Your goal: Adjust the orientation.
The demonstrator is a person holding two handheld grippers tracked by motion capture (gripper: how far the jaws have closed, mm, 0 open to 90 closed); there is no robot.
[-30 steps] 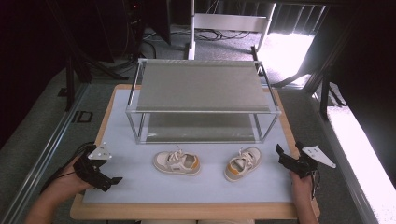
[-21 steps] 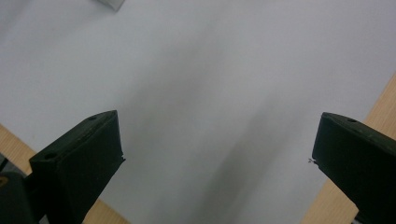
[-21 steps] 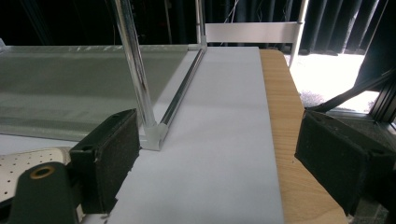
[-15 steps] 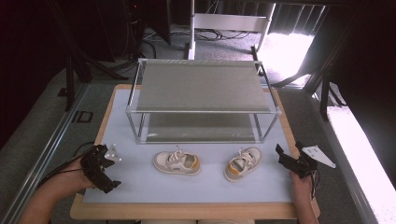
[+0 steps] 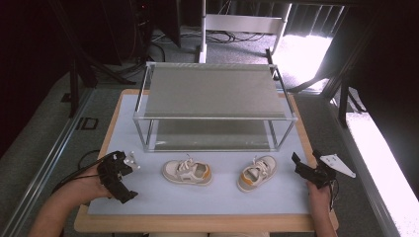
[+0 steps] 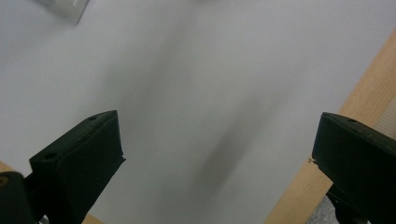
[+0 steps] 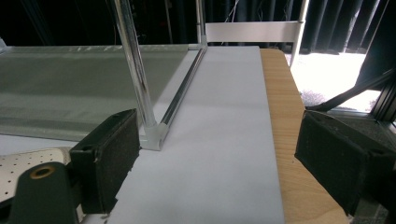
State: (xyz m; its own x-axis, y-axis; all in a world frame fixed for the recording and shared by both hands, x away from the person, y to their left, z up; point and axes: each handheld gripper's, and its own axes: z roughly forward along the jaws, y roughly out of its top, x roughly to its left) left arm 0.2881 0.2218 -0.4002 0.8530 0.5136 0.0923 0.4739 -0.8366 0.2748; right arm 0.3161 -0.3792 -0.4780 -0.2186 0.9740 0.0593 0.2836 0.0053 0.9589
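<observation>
Shiny metal rack (image 5: 212, 117), matt mat (image 5: 197, 192)

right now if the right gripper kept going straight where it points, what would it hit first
Probably the near right corner post of the shelf rack, just left of its line; otherwise the bare white mat ahead. The right gripper is open. Depth is unclear.

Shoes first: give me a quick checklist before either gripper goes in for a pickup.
1. Left gripper jaws open, nothing between them: ok.
2. Right gripper jaws open, nothing held: ok.
3. Left shoe upright on the mat, apart from the grippers: ok.
4. Right shoe upright, apart from the left shoe: ok.
5. Rack shelves free of things: ok.
6. Laces loose or tied: cannot tell.
</observation>
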